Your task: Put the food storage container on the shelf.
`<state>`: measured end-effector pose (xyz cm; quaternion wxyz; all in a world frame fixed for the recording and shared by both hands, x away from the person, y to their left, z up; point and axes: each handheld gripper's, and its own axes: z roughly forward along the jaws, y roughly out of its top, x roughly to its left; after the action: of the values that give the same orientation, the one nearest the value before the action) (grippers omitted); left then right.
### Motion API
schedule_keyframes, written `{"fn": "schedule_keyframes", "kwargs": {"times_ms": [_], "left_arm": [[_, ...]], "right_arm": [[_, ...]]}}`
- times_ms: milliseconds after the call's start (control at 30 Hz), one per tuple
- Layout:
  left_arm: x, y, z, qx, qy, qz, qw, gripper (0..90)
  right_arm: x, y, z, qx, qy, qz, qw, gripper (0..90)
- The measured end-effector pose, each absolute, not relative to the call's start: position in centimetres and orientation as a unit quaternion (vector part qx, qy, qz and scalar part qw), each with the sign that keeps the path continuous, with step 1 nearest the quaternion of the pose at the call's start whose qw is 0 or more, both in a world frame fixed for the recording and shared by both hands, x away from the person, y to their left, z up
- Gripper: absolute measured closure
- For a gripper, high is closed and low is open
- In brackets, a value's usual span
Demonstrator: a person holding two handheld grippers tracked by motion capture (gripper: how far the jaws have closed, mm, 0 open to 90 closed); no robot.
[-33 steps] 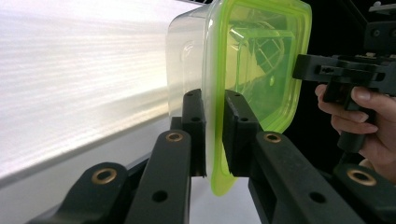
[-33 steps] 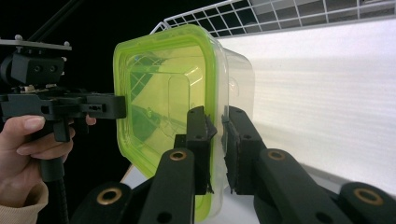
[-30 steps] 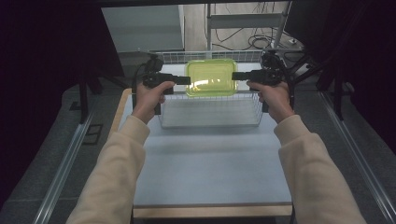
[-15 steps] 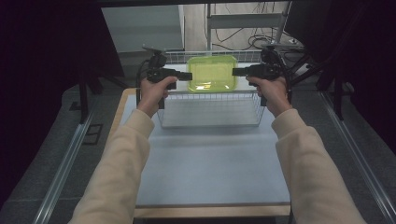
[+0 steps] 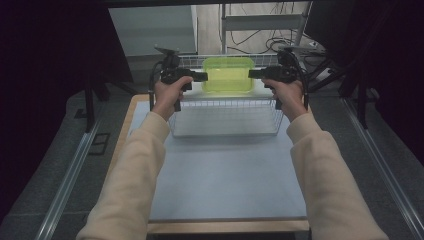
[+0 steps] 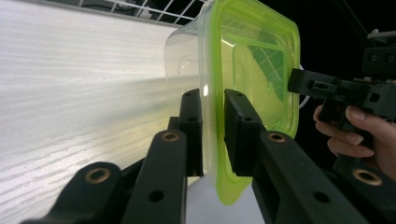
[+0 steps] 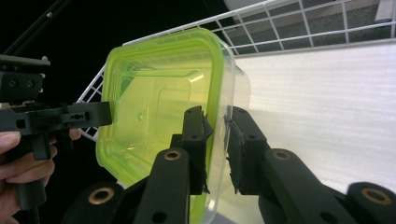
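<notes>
A box [image 5: 228,75] of clear, slightly cloudy plastic with rounded corners and a bright lime-green lid [image 6: 254,88] hangs in the air above a white wire basket [image 5: 226,116], carried by its two ends. The lid is translucent, with a raised rectangular panel moulded into its middle and a thick lip running round the edge; the box looks to have nothing inside it (the basket's grid shows through both walls). The left hand-held gripper [image 6: 213,135] has its two black jaws pressed together on the rim at one end, one jaw against the clear wall and the other on the green lip. The right hand-held gripper [image 7: 215,149] is clamped the same way on the opposite end, its ribbed pads pinching the lid's edge and the wall just under it. The jaws are matte black, blocky and bolted, with brass-coloured bushings at the joints. In the high view the box sits level between the two grippers, over the far half of the basket. The basket is a shallow rectangle of thin white wire in a square mesh, open at the top, and its floor looks bare. It stands at the far end of a table [image 5: 225,185] with a smooth pale blue-grey top and a light wood edge. Cream sleeves [image 5: 135,180] of soft knit reach in from the near side, each hand wrapped round a gripper handle.
</notes>
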<state>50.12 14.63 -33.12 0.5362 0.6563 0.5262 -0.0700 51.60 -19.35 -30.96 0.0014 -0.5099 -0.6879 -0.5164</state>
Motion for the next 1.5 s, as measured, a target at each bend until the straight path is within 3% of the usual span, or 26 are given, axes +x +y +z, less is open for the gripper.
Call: {"fn": "schedule_keyframes", "kwargs": {"times_ms": [333, 700, 1133, 1500], "left_arm": [[50.7, 14.4, -33.7, 0.649, 0.538, -0.067, 0.534, 69.1], [49.7, 15.1, -33.1, 0.641, 0.529, -0.032, 0.554, 39.9], [42.2, 16.4, -31.6, 0.664, 0.482, 0.013, 0.571, 31.9], [34.6, 16.2, -35.2, 0.699, 0.431, 0.026, 0.570, 29.6]], "right_arm": [[52.2, -18.9, -31.8, -0.517, -0.695, -0.499, -0.021, 66.7], [51.0, -19.2, -30.7, -0.505, -0.701, -0.497, -0.084, 40.8], [45.9, -21.7, -30.3, -0.433, -0.722, -0.534, -0.079, 33.0], [39.6, -23.8, -33.8, -0.368, -0.752, -0.540, -0.089, 29.3]]}}
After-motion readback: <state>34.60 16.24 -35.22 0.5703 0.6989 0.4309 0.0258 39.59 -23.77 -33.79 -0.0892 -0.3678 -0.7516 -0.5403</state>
